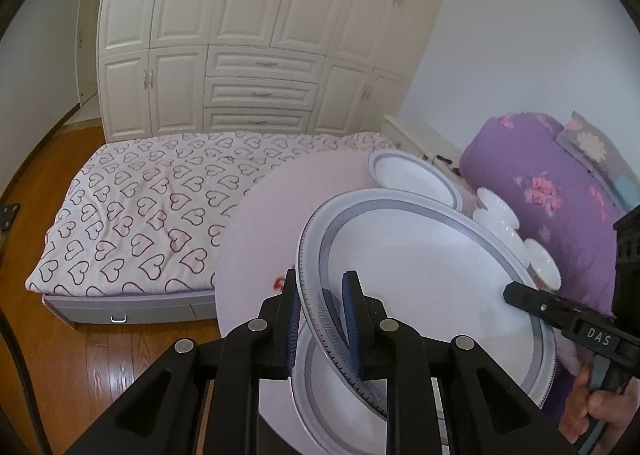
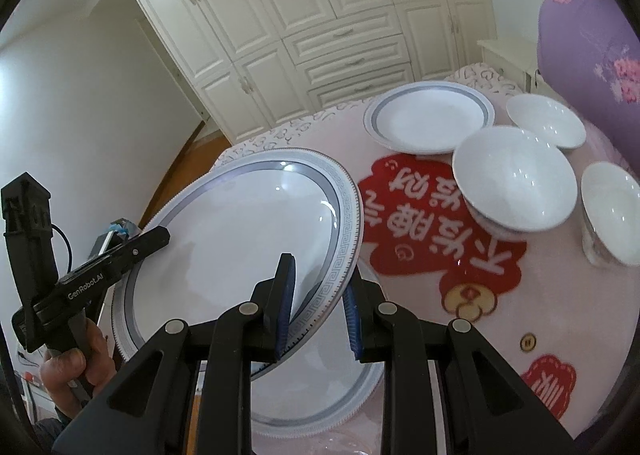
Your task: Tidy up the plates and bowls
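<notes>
A bedroom, with a white panelled wardrobe (image 1: 256, 35) across the far wall and a bed under a heart-patterned cover (image 1: 152, 207) in front of it. From the left wrist camera, a round pink table (image 1: 256, 231) stands on this side of the bed. Above the table a large plate (image 1: 432, 291) with a grey band and key-pattern rim is held up at a tilt. The left gripper (image 1: 324, 315) has its jaws pinched tight on the plate's near rim, one blue pad on each face. The right gripper (image 1: 520, 295) reaches in from the right and grips the opposite rim, a hand (image 1: 600, 411) on its handle. Under the lifted plate another like plate (image 1: 332, 387) lies flat on the table. Beyond the lifted plate a smaller banded plate (image 1: 416, 179) sits on the table, and white bowls (image 1: 496, 211) peek out behind its far edge, next to a purple floral quilt (image 1: 536, 191).

From the right wrist camera, the right gripper (image 2: 320, 295) is clamped shut on the rim of the large plate (image 2: 240, 239), which is tilted above the second plate (image 2: 320, 387). The left gripper (image 2: 160, 233) holds the plate's far-left rim, with a hand (image 2: 76, 367) below it. To the right of the lifted plate, the table shows a red printed design (image 2: 440, 231); the smaller plate (image 2: 428, 119) and three white bowls (image 2: 516, 175) stand on it.
</notes>
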A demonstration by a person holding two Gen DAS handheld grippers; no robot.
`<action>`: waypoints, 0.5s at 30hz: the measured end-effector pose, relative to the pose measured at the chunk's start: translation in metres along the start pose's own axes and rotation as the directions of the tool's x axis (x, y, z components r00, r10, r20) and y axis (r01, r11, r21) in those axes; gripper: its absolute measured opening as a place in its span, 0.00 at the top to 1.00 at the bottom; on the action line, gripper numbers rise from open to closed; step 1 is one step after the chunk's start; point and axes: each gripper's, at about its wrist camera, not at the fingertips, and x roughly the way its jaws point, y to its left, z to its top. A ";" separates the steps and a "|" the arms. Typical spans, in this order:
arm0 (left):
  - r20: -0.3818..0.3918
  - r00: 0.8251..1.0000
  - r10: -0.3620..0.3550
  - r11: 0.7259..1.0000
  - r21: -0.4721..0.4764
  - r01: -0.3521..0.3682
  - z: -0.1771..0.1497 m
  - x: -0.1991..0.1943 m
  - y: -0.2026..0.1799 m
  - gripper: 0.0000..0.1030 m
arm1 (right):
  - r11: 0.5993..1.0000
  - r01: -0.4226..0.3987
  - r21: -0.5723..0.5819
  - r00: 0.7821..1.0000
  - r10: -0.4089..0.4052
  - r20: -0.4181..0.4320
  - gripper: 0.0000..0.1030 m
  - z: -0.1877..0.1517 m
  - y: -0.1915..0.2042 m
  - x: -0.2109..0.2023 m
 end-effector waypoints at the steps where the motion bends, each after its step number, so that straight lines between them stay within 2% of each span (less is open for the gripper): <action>1: -0.009 1.000 0.000 1.000 0.000 0.000 -0.004 0.001 -0.004 0.84 | 1.000 0.001 0.002 1.000 -0.001 -0.003 0.77 -0.002 0.000 0.000; 6: -0.048 0.999 0.013 1.000 0.013 -0.013 -0.017 0.006 -0.015 0.84 | 1.000 0.009 0.010 1.000 -0.009 -0.021 0.77 -0.017 -0.004 0.001; 15: -0.089 0.995 0.043 0.998 0.038 -0.040 -0.014 0.028 -0.027 0.83 | 1.000 0.021 0.016 0.998 -0.020 -0.064 0.77 -0.037 -0.012 0.013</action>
